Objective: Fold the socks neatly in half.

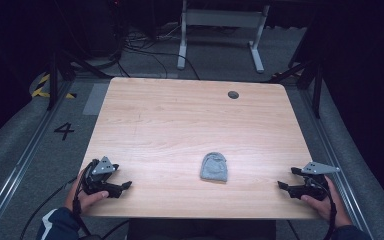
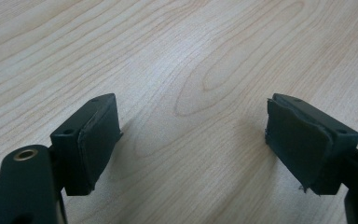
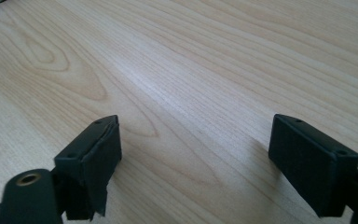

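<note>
Both grippers wait at your near edge, jaws spread, nothing held.
Left gripper at 7 o'clock, right gripper at 5; cloth lies between, untouched — likely you reach in to pinch it.

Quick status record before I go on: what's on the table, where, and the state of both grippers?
surface: wooden table, with a small round grommet near its far edge
item: grey folded cloth, lying flat near the front, slightly right of centre
left gripper: at the front-left corner, jaws wide apart, nothing between them
right gripper: at the front-right corner, jaws wide apart, nothing between them
contact: neither gripper touches the cloth
</note>
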Demonstrator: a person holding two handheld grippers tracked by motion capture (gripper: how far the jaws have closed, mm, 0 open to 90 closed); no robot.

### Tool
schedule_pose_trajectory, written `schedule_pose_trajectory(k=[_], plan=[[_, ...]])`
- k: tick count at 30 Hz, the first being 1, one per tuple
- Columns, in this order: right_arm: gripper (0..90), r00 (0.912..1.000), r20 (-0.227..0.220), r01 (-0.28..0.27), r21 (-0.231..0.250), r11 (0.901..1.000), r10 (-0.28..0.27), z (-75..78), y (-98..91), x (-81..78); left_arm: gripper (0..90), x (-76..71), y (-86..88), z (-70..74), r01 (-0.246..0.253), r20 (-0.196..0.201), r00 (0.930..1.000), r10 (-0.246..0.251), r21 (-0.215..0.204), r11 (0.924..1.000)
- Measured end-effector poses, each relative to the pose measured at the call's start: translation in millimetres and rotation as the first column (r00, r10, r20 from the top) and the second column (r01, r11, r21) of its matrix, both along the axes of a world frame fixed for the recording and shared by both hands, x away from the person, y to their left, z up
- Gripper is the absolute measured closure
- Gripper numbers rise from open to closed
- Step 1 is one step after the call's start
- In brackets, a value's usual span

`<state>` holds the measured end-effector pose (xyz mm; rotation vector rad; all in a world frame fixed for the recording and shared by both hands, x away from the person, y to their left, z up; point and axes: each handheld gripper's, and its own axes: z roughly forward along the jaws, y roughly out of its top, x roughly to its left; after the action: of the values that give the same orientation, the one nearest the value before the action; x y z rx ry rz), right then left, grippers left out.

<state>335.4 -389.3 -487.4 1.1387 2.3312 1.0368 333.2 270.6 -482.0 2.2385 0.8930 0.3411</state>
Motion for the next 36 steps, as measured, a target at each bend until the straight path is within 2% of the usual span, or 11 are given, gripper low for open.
schedule_pose_trajectory(k=[17,36], plan=[[16.1,0.9996,-0.001,0.030,-0.001,0.9996,-0.030,-0.2,1.6,2.3,14.4,-0.1,-1.6,-0.5,-0.022,-0.005,0.9997,0.022,0.001,0.9998],[16.0,0.9996,-0.001,0.030,-0.002,0.9996,-0.030,-0.2,1.5,2.5,10.8,2.8,-2.5,-0.3,-0.024,-0.008,0.9997,0.024,0.015,0.9996]])
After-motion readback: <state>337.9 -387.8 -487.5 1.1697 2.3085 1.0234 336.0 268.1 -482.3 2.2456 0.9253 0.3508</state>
